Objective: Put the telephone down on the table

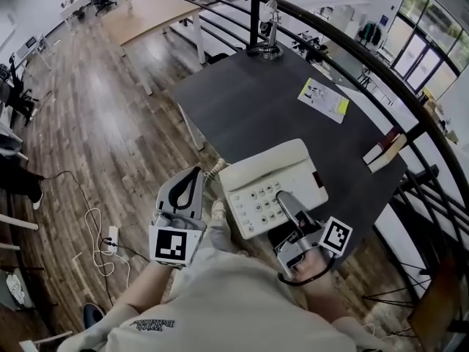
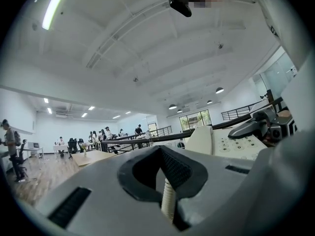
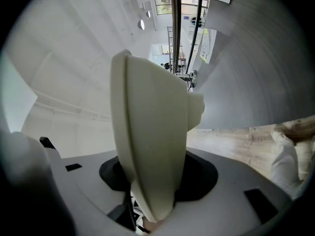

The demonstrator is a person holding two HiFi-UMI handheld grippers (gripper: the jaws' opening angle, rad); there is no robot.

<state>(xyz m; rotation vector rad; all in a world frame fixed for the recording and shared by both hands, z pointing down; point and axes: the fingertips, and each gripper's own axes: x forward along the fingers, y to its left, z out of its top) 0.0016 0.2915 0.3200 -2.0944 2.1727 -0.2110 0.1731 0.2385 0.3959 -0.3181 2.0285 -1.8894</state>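
A cream desk telephone [image 1: 271,185] with a keypad lies flat over the near edge of the dark table [image 1: 249,101]; I cannot tell whether it touches the top. My right gripper [image 1: 282,199] is shut on its near edge, and the right gripper view is filled by the cream telephone body [image 3: 147,132] between the jaws. My left gripper [image 1: 195,176] is just left of the phone, shut on the coiled cord [image 1: 215,169]. In the left gripper view the cord [image 2: 168,200] runs up between the closed jaws, with the telephone [image 2: 231,144] to the right.
A printed leaflet [image 1: 323,99] lies on the table's far right, books [image 1: 386,149] at its right edge, and a metal stand [image 1: 271,28] at the far corner. A black railing [image 1: 410,101] curves behind. A wooden table [image 1: 150,13] and floor cables [image 1: 99,233] are to the left.
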